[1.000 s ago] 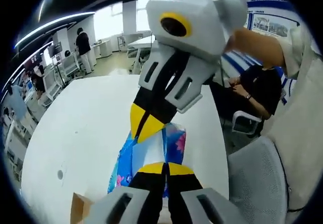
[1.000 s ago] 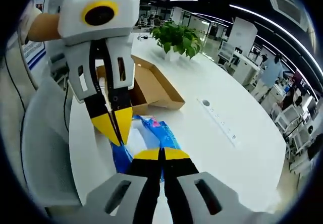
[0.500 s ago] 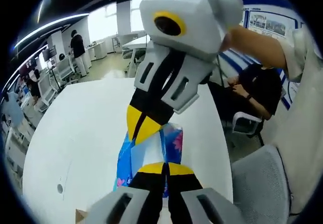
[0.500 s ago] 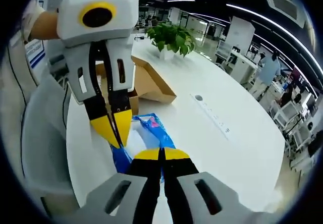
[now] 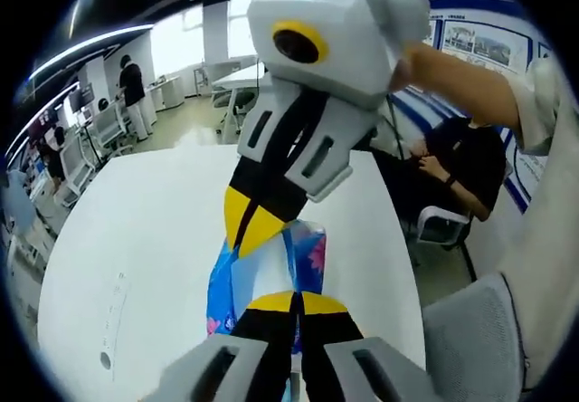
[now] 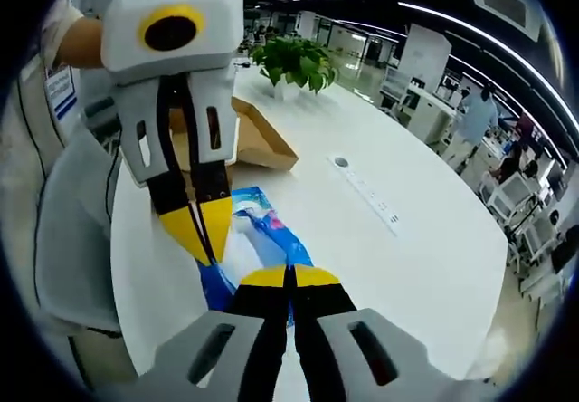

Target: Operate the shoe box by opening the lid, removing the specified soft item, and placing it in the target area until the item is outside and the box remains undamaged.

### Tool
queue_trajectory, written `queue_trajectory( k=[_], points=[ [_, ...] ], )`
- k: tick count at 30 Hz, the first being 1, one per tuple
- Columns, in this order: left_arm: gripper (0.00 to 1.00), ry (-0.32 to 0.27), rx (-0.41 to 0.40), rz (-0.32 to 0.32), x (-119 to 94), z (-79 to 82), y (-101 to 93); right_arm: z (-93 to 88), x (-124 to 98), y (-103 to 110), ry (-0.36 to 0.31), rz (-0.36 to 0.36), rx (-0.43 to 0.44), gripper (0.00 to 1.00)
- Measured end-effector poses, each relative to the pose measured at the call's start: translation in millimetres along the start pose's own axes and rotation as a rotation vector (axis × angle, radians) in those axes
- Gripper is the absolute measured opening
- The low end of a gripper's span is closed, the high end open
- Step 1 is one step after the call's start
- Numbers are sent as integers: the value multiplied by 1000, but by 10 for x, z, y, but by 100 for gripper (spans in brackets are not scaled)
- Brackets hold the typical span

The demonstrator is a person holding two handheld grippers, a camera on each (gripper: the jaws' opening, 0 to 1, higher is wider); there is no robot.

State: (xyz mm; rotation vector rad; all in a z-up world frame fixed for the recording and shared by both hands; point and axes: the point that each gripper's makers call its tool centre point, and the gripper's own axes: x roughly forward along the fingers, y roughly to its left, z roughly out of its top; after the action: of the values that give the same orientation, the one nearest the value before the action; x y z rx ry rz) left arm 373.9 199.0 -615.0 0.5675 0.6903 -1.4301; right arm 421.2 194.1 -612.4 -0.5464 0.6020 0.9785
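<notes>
Two yellow-tipped, black-and-white grippers are seen clamped on one soft blue plastic packet with pink flower print (image 5: pixel 271 271), which is held stretched between them above a large white table (image 5: pixel 136 230). In the left gripper view, the left gripper (image 5: pixel 294 304) rises from the bottom with its jaws pressed together on the near end of the packet, while the right gripper (image 5: pixel 249 230) reaches in from above, its tips pinched shut on the far end. A person's forearm (image 5: pixel 461 71) is seen behind that gripper, and a seated person in dark clothes (image 5: pixel 466 162) is beyond the table edge. In the right gripper view, the left gripper (image 6: pixel 204 230) comes in from the upper left, and the right gripper (image 6: pixel 289 280) is closed on the packet (image 6: pixel 262 230) at the bottom. An open brown cardboard shoe box (image 6: pixel 253 139) lies on the table (image 6: pixel 398 266) behind the packet, well apart from it, with a green potted plant (image 6: pixel 294 62) further back and a white power strip (image 6: pixel 371 198) to the right.
</notes>
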Motion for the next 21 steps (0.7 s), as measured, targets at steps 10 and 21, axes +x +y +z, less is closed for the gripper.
queue_trajectory(
  k=[10, 21],
  points=[
    [0, 4, 11, -15, 217, 89, 78, -190, -1, -152, 40, -22, -8, 0],
    [0, 18, 24, -47, 510, 179, 86, -425, 1, -296, 78, -44, -6, 0]
  ],
)
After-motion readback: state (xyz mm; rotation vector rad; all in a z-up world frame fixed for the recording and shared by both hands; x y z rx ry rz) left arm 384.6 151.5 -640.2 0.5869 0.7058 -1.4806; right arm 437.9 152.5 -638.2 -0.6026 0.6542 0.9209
